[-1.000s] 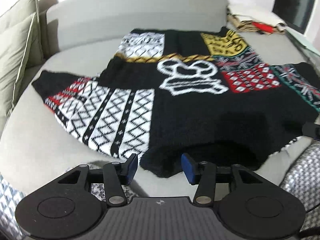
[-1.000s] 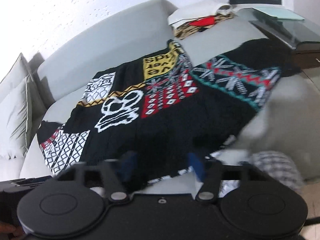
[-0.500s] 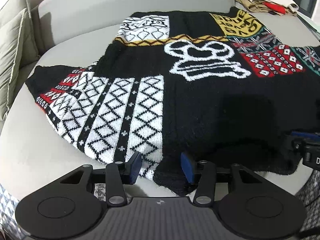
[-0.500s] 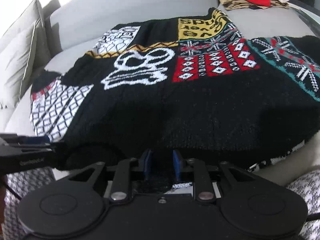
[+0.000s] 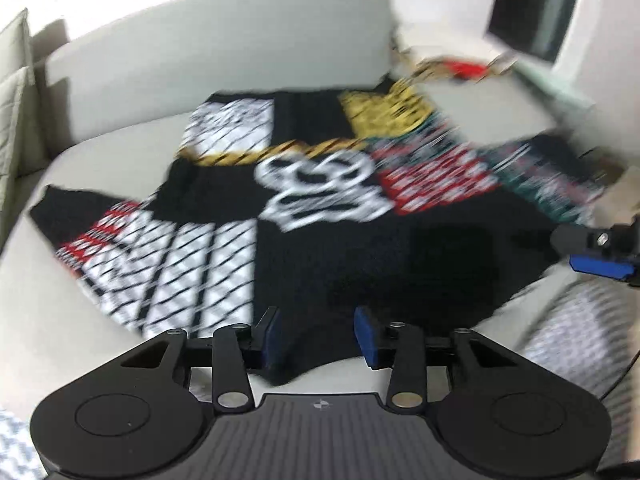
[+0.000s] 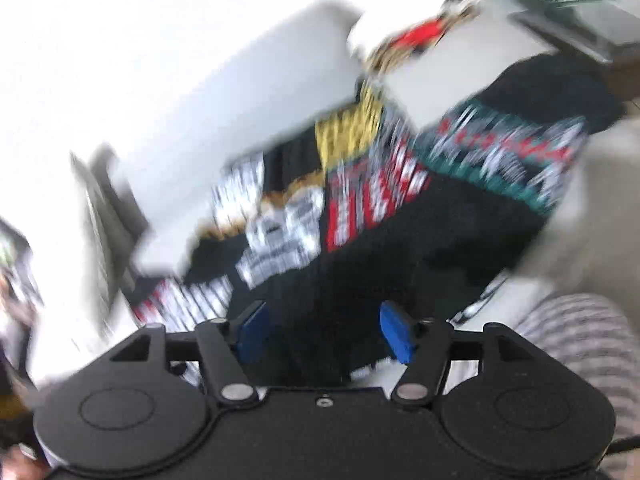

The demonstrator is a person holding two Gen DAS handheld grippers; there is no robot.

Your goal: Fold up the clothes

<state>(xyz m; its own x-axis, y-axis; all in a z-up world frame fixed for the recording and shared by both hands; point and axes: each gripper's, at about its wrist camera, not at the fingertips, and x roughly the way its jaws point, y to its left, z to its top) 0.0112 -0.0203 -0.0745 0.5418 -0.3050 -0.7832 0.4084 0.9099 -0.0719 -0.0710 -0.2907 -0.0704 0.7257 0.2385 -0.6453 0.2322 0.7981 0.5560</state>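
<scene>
A black patchwork sweater (image 5: pixel 320 200) with white, red, yellow and teal panels lies spread on the grey sofa (image 5: pixel 240 48). My left gripper (image 5: pixel 319 338) hovers at the near hem. Its jaws are closing, and a fold of black hem lies between the blue pads (image 5: pixel 366 340) without being pinched. To the right along the same hem is my right gripper (image 5: pixel 596 256). In the right wrist view the right gripper (image 6: pixel 324 334) has its jaws opening wide over the sweater (image 6: pixel 400 240), black fabric loose between them. Both views are motion-blurred.
A pile of other clothes (image 5: pixel 452 68) sits on the sofa's far right corner. Pale cushions (image 5: pixel 16 100) stand at the left end. A checked cloth (image 5: pixel 580 340) lies near the front right, and a glass-topped table (image 6: pixel 580 20) stands beyond the sofa.
The right gripper was shut on the black hem half a second ago; its jaws have now spread and let it go. Both grippers have lifted and pulled back. The left jaws narrowed slightly.
</scene>
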